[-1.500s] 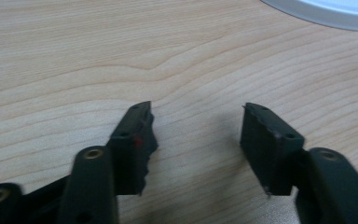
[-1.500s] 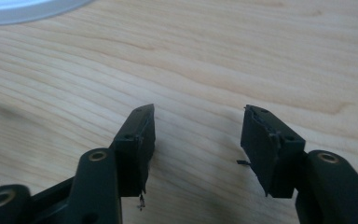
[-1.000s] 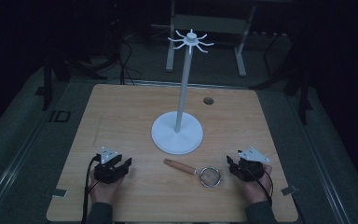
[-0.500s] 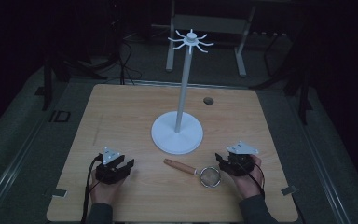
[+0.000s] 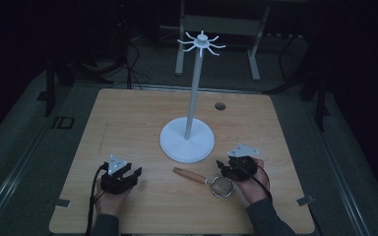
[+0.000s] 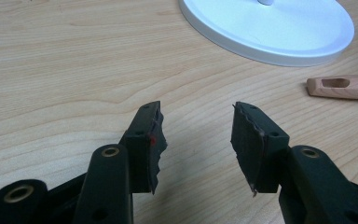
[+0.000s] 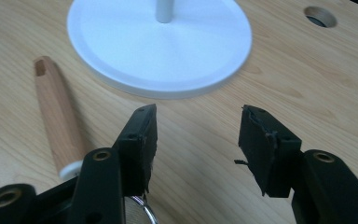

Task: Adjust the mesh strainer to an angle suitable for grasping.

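Both the right gripper (image 5: 225, 167) and left gripper (image 5: 130, 173) have fingers spread wide and empty; the strainer (image 5: 215, 183) lies near the desk's (image 5: 128, 123) front edge, so the right should, in my judgement, straddle its wooden handle (image 7: 58, 119) squarely before closing.

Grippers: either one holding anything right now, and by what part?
Nothing held. Left gripper and right gripper are both open over bare table; the strainer with its wooden handle lies free beside the right one.

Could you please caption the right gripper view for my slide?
Open right gripper above the table, facing a white stand base, wooden handle alongside.
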